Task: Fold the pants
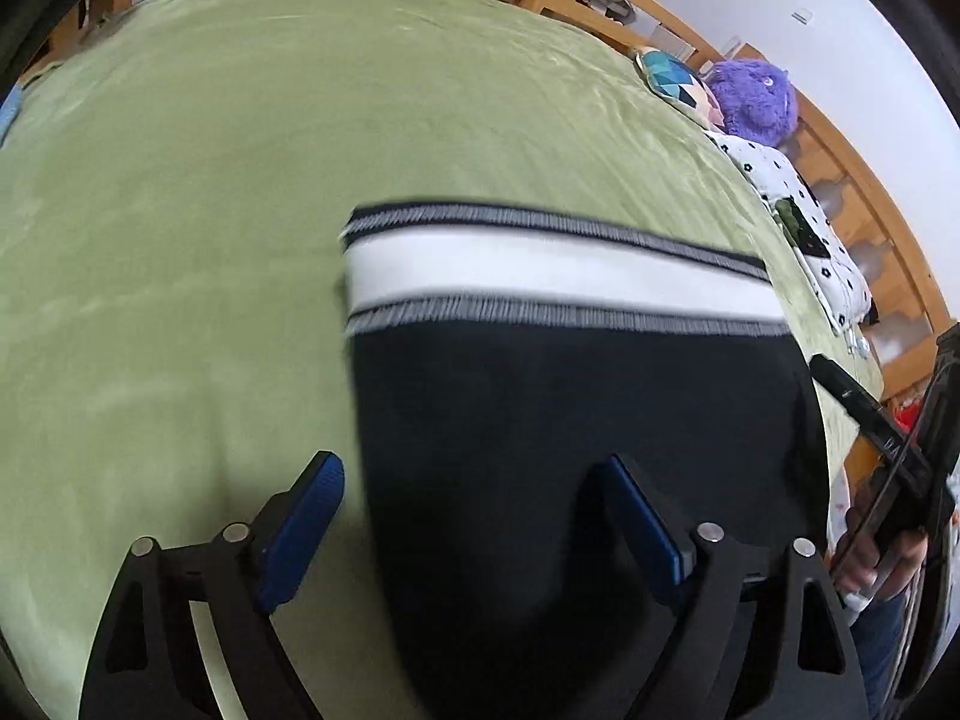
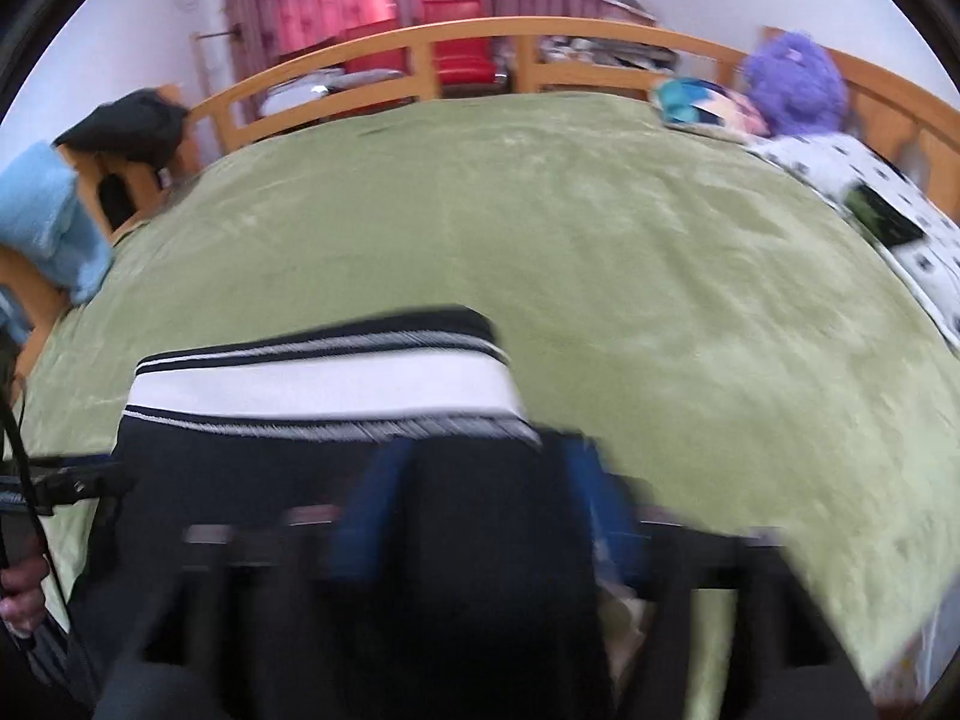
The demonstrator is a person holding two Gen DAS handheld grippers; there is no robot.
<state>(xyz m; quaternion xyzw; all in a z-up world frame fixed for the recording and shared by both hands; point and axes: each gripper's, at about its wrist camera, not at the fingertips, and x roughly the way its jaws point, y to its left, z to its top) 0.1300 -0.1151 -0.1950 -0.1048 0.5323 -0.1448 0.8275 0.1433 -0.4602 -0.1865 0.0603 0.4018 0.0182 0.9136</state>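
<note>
Left wrist view: blue-padded fingers of the left gripper [image 1: 468,516] stand wide apart at 6 o'clock, straddling the left edge of the dark pants [image 1: 576,420], whose white-striped waistband [image 1: 558,276] lies toward 12 o'clock on the green blanket [image 1: 210,192]; the right gripper [image 1: 900,462] shows at 3 o'clock, its state hidden. Right wrist view, blurred: the right gripper [image 2: 486,510] at 6 o'clock has its blue fingers [image 2: 372,510] moderately apart over the pants [image 2: 252,474], grip uncertain; a purple plush toy [image 2: 792,84] sits at 1 o'clock.
</note>
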